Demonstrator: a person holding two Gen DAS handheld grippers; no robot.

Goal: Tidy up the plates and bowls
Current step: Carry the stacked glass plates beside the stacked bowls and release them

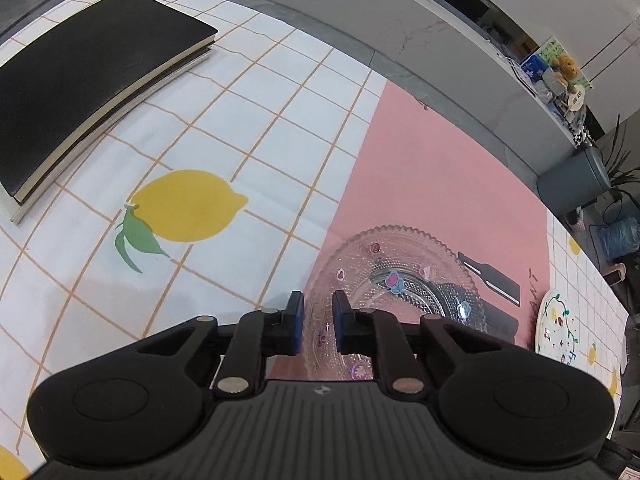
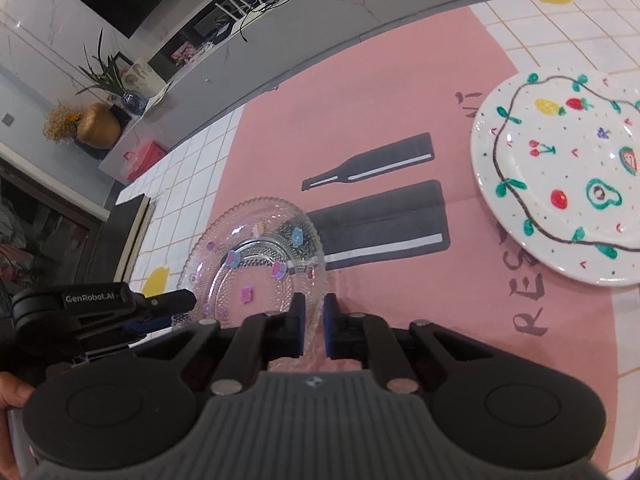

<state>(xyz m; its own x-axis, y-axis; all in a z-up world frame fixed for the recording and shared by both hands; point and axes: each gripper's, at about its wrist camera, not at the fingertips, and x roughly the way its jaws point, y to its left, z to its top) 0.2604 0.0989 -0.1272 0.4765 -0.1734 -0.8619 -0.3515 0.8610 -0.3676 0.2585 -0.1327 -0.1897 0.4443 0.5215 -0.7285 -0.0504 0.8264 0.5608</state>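
Observation:
A clear glass plate with flower stickers (image 1: 404,276) is held over the pink mat (image 1: 432,168). My left gripper (image 1: 319,322) is shut on its left rim. My right gripper (image 2: 314,326) is shut on its near right rim, and the plate (image 2: 256,256) shows in the right wrist view with the left gripper (image 2: 172,306) clamped at its edge. A white plate painted with fruit (image 2: 560,176) lies flat on the mat to the right; it also shows at the right edge of the left wrist view (image 1: 558,326).
A black notebook (image 1: 92,80) lies on the lemon-print tiled tablecloth (image 1: 240,128) at the far left. Bottle and bar shapes (image 2: 380,200) are printed on the mat. Beyond the table edge run a grey floor and a white counter (image 1: 460,24).

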